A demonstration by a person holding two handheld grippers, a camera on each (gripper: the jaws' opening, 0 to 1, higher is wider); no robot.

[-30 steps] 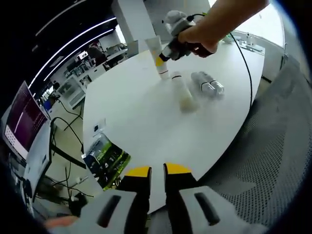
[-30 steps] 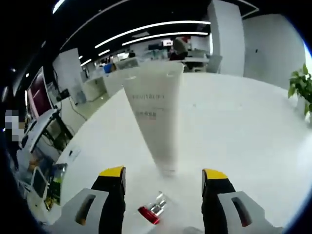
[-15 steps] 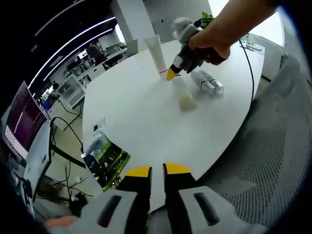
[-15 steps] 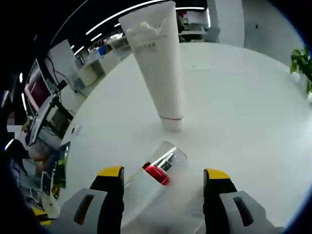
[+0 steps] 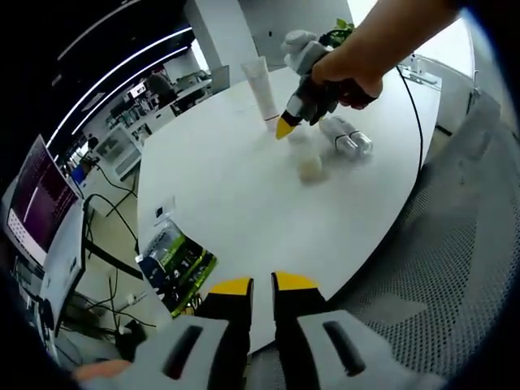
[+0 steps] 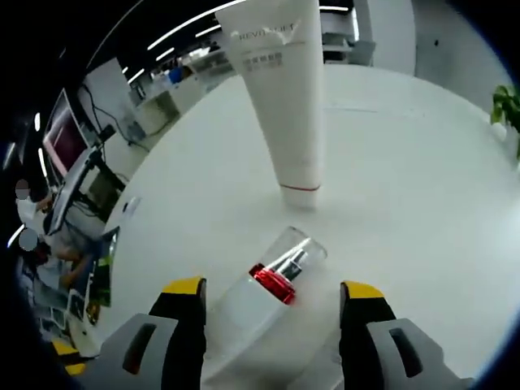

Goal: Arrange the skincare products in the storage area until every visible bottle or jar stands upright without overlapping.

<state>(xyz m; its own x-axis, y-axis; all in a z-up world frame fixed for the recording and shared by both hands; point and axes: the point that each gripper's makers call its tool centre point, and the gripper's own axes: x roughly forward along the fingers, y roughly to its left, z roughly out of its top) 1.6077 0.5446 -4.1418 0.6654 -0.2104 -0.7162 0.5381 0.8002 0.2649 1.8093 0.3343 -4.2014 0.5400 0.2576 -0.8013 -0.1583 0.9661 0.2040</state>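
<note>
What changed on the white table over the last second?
The right gripper left the upright white tube, pulled back and dropped open over the lying clear-capped bottle with a red collar. Tube, bottles and the shut left gripper stayed put.

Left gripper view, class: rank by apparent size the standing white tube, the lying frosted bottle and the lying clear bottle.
1. Standing white tube, longest.
2. and 3. Lying frosted bottle and lying clear bottle: not ranked, since both look alike and the right hand-held gripper covers the frosted one's far end.
</note>
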